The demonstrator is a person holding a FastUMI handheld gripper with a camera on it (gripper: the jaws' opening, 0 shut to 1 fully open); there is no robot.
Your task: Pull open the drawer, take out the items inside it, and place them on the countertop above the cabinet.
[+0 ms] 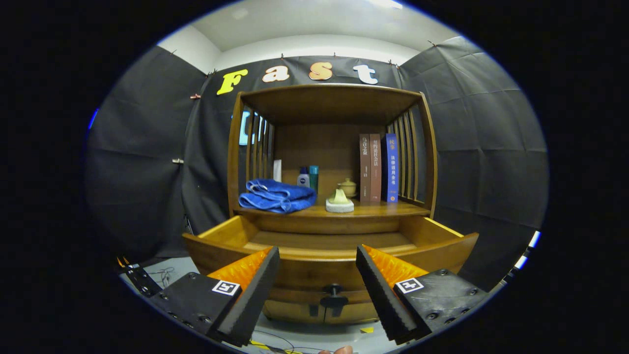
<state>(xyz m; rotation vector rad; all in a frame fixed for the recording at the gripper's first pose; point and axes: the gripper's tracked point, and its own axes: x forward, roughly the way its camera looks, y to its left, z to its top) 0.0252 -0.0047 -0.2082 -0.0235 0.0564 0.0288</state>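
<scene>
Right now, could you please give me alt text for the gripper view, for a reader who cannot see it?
The open gripper hangs before a wooden cabinet's pulled-open drawer, its black knob between the fingers. On the countertop above lie a folded blue towel, bottles, a small figurine, a lidded jar and three upright books.

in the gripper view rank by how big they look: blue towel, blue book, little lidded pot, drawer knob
1. blue towel
2. blue book
3. drawer knob, between the open gripper fingers; nearer the camera, so unsure
4. lidded pot

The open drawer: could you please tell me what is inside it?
Inside the drawer, only bare wooden floor shows towards the back; its front panel hides the near part. The gripper is open before the knob.
</scene>
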